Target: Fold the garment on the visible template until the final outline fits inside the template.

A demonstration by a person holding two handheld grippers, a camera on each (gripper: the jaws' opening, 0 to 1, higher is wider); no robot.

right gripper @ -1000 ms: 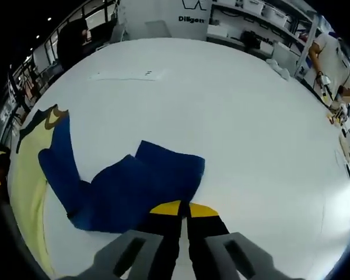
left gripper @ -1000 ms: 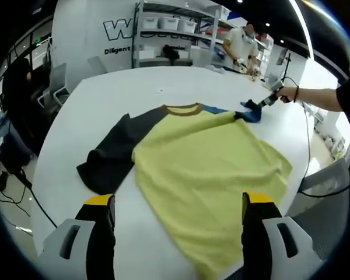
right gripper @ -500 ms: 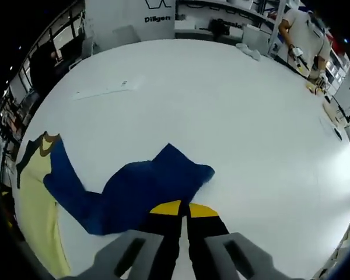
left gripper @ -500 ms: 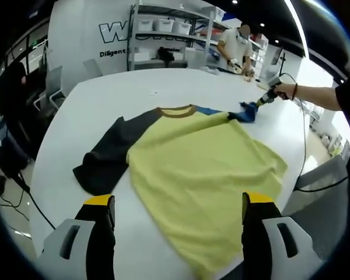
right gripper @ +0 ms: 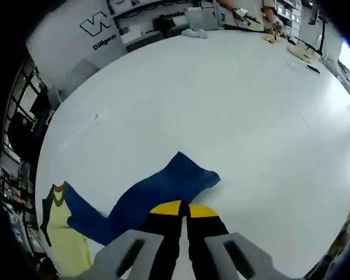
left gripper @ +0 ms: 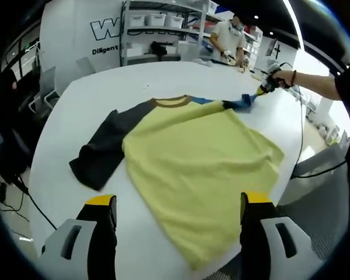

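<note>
A smooth white table [left gripper: 76, 111] fronts shelving [left gripper: 157, 35] in a workshop. On it lies a soft yellow shirt [left gripper: 198, 169] — the right gripper [right gripper: 184, 208] clamps its blue sleeve [right gripper: 157, 189]; the left gripper [left gripper: 178, 201] stands spread apart.

Yellow shirt [left gripper: 201, 169] with dark sleeve [left gripper: 102, 153] lies flat on a white table [left gripper: 70, 116]. Left gripper [left gripper: 178, 204] jaws apart above it. Right gripper [left gripper: 262, 88] pinches the blue sleeve [left gripper: 242, 103].
</note>
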